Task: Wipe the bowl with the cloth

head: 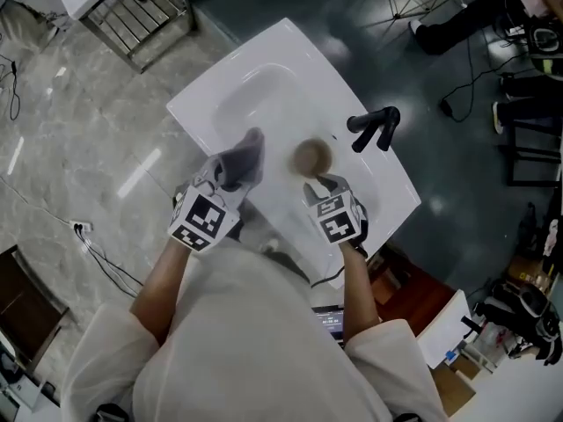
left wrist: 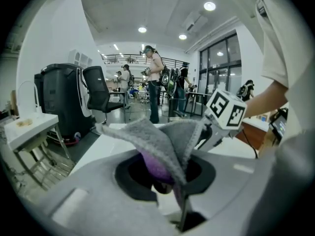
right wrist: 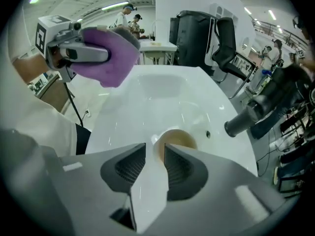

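Observation:
A small brown bowl (head: pixel 310 156) sits in the basin of a white sink (head: pixel 280 51), left of the black tap (head: pixel 374 128). My left gripper (head: pixel 234 178) is shut on a cloth (head: pixel 244 156), grey on one side and purple on the other, and holds it above the basin to the bowl's left. In the left gripper view the cloth (left wrist: pixel 162 144) stands up out of the jaws. My right gripper (head: pixel 320 181) hangs just in front of the bowl. In the right gripper view its jaws (right wrist: pixel 153 154) stand apart with nothing pressed between them, and the bowl (right wrist: pixel 176 139) shows just beyond their tips.
The sink stands on a grey marble floor with cables (head: pixel 97 253). A metal rack (head: pixel 141 11) stands at the back left, and tripods and gear lie at the right. People (left wrist: pixel 155 77) stand far off in the hall, and an office chair (left wrist: pixel 101 92) stands nearby.

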A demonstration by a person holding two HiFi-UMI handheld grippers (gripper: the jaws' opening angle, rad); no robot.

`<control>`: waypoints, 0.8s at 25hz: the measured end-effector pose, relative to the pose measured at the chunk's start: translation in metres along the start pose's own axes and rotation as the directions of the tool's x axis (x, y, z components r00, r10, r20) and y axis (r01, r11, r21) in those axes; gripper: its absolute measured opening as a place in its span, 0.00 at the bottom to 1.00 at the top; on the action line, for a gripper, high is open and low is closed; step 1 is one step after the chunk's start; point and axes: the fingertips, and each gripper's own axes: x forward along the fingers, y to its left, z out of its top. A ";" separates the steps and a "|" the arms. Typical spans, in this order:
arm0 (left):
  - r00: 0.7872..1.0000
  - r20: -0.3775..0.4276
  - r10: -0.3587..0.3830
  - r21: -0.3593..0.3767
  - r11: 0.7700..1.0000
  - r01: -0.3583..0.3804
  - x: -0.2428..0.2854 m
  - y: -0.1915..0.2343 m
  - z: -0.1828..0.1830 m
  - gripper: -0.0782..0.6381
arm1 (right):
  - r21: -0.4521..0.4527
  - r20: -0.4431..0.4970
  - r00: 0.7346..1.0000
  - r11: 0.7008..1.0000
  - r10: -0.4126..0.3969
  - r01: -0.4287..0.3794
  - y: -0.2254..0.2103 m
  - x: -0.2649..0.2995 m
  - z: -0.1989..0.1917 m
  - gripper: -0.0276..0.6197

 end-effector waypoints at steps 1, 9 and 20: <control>1.000 -0.006 -0.006 -0.005 1.000 0.006 0.002 0.002 -0.004 0.21 | -0.003 -0.031 0.999 1.000 0.009 -0.009 0.000 0.010 -0.005 0.24; 0.999 -0.054 -0.004 -0.040 0.999 0.002 0.011 0.031 -0.034 0.21 | -0.111 -0.212 0.977 0.993 0.009 -0.033 0.000 0.077 -0.031 0.26; 0.995 -0.098 0.029 -0.102 0.994 -0.039 0.001 0.058 -0.057 0.21 | -0.220 -0.289 0.955 0.976 -0.067 0.002 -0.008 0.129 -0.047 0.29</control>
